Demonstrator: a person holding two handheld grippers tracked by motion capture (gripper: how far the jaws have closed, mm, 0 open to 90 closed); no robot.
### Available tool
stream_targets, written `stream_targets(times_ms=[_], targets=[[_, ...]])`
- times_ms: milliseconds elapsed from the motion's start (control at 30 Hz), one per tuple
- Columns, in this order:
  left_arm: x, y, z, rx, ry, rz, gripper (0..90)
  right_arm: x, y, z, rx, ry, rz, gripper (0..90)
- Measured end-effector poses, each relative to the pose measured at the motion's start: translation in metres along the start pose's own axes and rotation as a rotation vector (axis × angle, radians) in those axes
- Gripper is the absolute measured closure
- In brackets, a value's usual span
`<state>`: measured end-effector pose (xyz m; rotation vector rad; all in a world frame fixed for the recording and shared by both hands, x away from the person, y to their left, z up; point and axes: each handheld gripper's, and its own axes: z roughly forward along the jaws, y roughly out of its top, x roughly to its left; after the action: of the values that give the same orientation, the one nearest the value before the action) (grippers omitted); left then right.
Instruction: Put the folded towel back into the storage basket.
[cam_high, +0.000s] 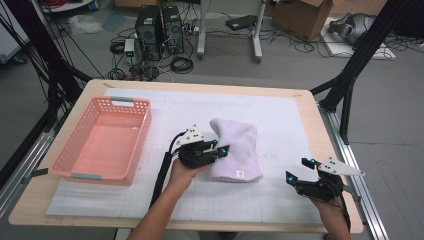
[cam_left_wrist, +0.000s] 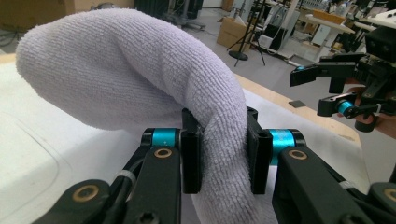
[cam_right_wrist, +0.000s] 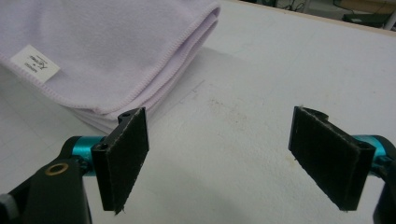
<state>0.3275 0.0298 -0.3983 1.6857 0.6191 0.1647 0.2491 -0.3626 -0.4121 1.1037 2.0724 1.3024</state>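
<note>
High view: folded lilac towel (cam_high: 235, 150) sits mid-table on the white mat (cam_high: 280, 120), with the pink basket (cam_high: 102, 137) well apart to its left and holding nothing. Left gripper (cam_high: 220, 150) is at the towel's left edge, pinching a thick bunch of it. Right gripper (cam_high: 300, 170) hovers off to the right, near the table's front edge and clear of the cloth.

Left gripper view confirms the grip: both pads press into a fat fold of terry towel (cam_left_wrist: 140, 79), and the rest humps up and over beyond the jaws. Right gripper view: jaws spread wide with nothing between them, bare mat below, and the towel's stitched corner and white label (cam_right_wrist: 35, 63) lie up and to the left.

Risks as I read them:
- One-sided grip. The bunch is held at one edge only, so a lift probably lets the far side hang and the fold fall open.
- Can't tell how many layers are caught. If it's only the top ones, the lower layers stay on the mat and the stack peels apart.
- Terry is squashy, so a quick swing towards the basket could let it creep out of the pads.
- A dragging tail may catch on the basket rim instead of dropping in.
- Right gripper is too far off to support the sagging side.
</note>
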Motion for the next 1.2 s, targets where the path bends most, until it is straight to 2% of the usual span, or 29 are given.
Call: stream_targets(times_ms=[167,367,533,700,1000,1200], targets=[[0.001,0.009,-0.012,-0.038,-0.003,0.001,72.9,0.000,0.000,0.000,0.002,0.004,-0.002,18.9],[0.004,0.020,-0.028,-0.051,0.006,0.019,73.0,0.000,0.001,0.001,-0.002,0.004,-0.003,18.9],[0.007,0.025,-0.039,-0.080,0.015,0.013,72.9,0.000,0.001,0.001,-0.004,0.005,-0.004,18.9],[0.010,0.029,-0.049,-0.087,0.025,0.017,72.9,0.000,0.001,0.000,-0.005,0.001,0.002,18.9],[0.014,0.037,-0.066,-0.119,0.012,0.009,72.9,0.000,0.001,0.001,-0.001,0.001,0.005,18.9],[0.018,0.042,-0.078,-0.125,0.028,0.019,72.9,0.000,0.002,0.002,-0.003,0.000,0.001,18.9]])
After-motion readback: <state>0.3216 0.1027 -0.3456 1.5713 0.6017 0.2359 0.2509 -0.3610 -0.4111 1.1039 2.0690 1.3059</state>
